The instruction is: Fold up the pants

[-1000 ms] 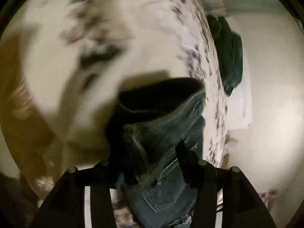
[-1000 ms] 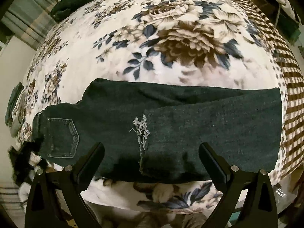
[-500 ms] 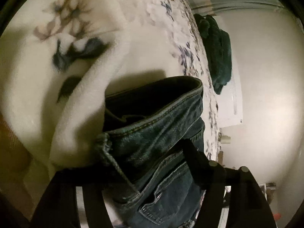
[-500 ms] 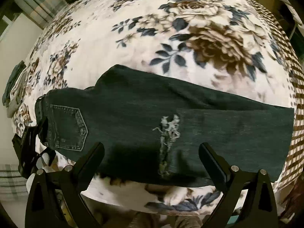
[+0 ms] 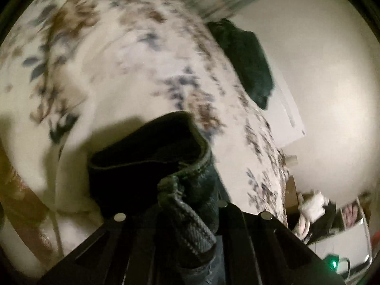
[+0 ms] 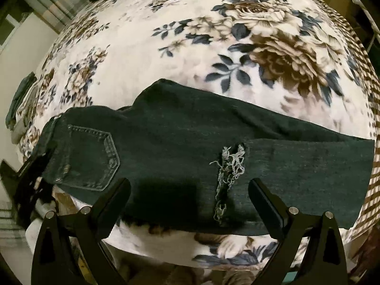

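Note:
Dark denim pants (image 6: 185, 142) lie lengthwise on the floral blanket (image 6: 166, 47), folded leg on leg, with a frayed rip (image 6: 228, 163) at the knee and a back pocket (image 6: 92, 159) at the left. My left gripper (image 5: 190, 213) is shut on the waistband (image 5: 187, 180), which bunches between its fingers and is lifted off the blanket. In the right wrist view that gripper (image 6: 45, 156) shows at the pants' left end. My right gripper (image 6: 190, 190) hangs open above the thigh and knee, nothing between its fingers.
A folded dark green garment (image 5: 247, 61) lies at the bed's far end by a striped curtain (image 6: 47, 7). Grey folded clothes (image 6: 21, 95) sit at the bed's left edge. A brown checked border (image 6: 370, 190) runs along the right side. Clutter (image 5: 315, 209) stands on the floor.
My left gripper has gone from open around the waistband to shut on it and has risen with it. The right gripper has shifted left along the pants, still open.

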A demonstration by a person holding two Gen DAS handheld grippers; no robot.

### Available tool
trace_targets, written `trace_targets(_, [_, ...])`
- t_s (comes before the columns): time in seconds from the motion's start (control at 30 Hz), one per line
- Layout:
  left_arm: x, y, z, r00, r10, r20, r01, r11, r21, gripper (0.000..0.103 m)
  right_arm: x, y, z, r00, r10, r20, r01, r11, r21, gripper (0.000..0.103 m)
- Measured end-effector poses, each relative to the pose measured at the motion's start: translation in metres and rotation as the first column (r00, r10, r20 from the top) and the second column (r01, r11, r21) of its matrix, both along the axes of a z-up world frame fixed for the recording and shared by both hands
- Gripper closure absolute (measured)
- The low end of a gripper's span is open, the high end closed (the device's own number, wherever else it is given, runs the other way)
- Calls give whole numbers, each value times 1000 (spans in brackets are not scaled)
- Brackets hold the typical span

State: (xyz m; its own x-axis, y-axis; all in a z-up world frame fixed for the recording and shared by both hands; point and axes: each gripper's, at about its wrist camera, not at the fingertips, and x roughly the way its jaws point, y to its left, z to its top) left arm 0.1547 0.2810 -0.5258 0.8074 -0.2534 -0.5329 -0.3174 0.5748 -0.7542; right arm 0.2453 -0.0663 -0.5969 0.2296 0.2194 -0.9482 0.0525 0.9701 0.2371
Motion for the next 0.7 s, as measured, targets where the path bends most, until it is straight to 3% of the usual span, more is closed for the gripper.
trace_targets(0.07, [7, 5, -3, 1000, -2, -24, 1, 1000, -29, 95, 2, -3, 0, 1000, 1, 0, -1, 1000, -1, 2])
trace_targets(0.1, [8, 14, -10, 999, 2, -54, -6, 998, -69, 86, 2, -4, 0, 1000, -1, -3, 1, 1000, 0, 2])
trace_targets(0.13, [8, 22, -19, 996, 5, -89, -15, 994, -108, 71, 3, -5, 0, 1000, -4, -2, 4, 1000, 5, 2])
trace_targets(0.17, [7, 32, -26, 992, 24, -123, -43, 988, -151, 64, 3, -6, 0, 1000, -5, -4, 5, 1000, 10, 2])
trace_targets(0.23, [2, 55, -36, 983, 87, -160, -116, 977, -181, 37, 4, -7, 0, 1000, -6, -2, 6, 1000, 15, 2])
trace_targets(0.3, [-13, 74, -46, 981, 136, -138, -167, 953, -253, 36, 4, -7, 1, 1000, -10, 3, 10, 1000, 25, 2])
trace_targets(0.4, [-19, 80, -57, 983, 142, -112, -171, 934, -314, 34, 5, -5, 0, 1000, -7, 2, 7, 999, 35, 2])
trace_targets(0.5, [-14, 81, -59, 985, 118, -126, -149, 951, -271, 33, 4, -2, -2, 1000, 0, -7, 0, 999, 36, 2])
trace_targets(0.6, [-11, 82, -57, 982, 118, -147, -156, 947, -283, 33, 5, 4, -1, 1000, 14, -9, -14, 999, 35, 2])
trace_targets(0.7, [-5, 80, -42, 983, 90, -159, -126, 964, -234, 19, 8, 15, -4, 997, 69, -15, -70, 997, -41, 2])
